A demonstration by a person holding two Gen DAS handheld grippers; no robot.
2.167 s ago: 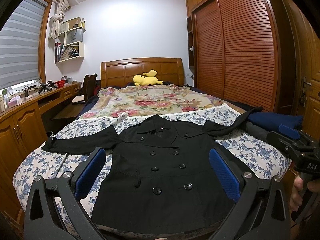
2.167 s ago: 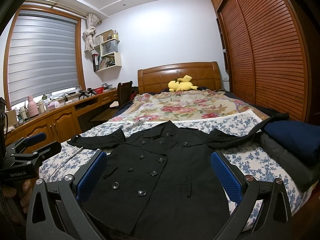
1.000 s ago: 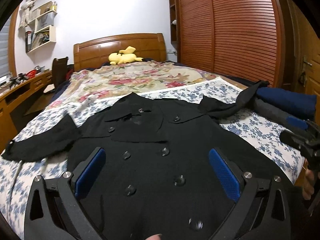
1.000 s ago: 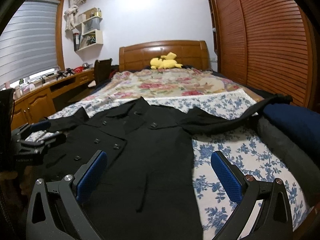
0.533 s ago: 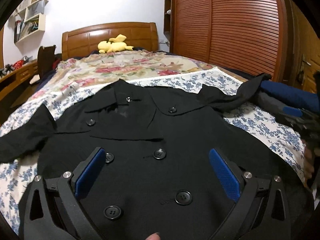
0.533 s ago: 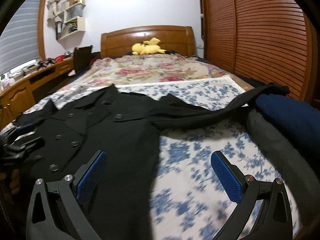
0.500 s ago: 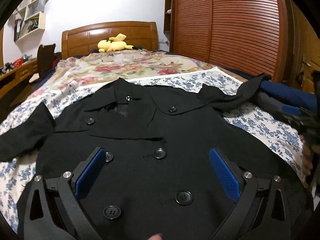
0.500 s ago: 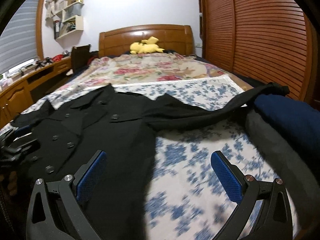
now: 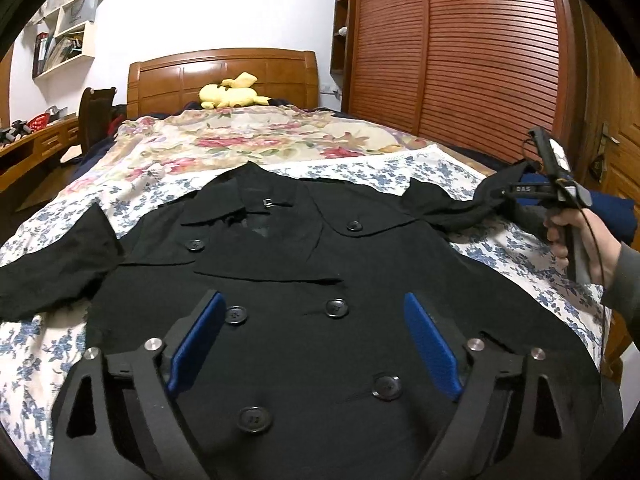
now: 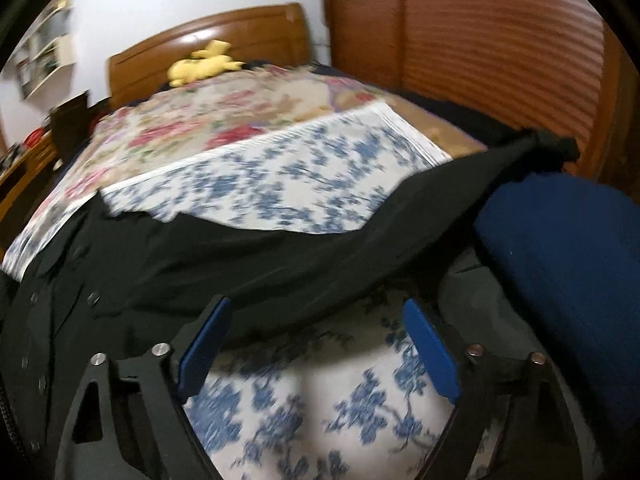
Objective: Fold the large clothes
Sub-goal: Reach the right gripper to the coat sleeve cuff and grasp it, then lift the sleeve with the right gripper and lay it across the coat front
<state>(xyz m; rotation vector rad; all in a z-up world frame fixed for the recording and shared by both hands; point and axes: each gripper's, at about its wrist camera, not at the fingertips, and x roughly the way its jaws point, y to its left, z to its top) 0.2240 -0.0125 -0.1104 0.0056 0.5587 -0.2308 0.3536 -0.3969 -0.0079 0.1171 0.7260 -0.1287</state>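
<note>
black coat [image 9: 320, 280] laid flat on bed [image 9: 280, 140] for folding | left claw [image 9: 316, 332] apart above front | right claw [image 10: 316, 336] apart near sleeve [image 10: 360, 248], approached for grasping

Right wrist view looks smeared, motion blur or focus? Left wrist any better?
Right wrist: motion blur; the floral sheet and black coat smear, while the fingers stay crisp. Left wrist: sharp, the coat's buttons read clearly. Both show fisheye bowing and dark corner vignetting.
</note>
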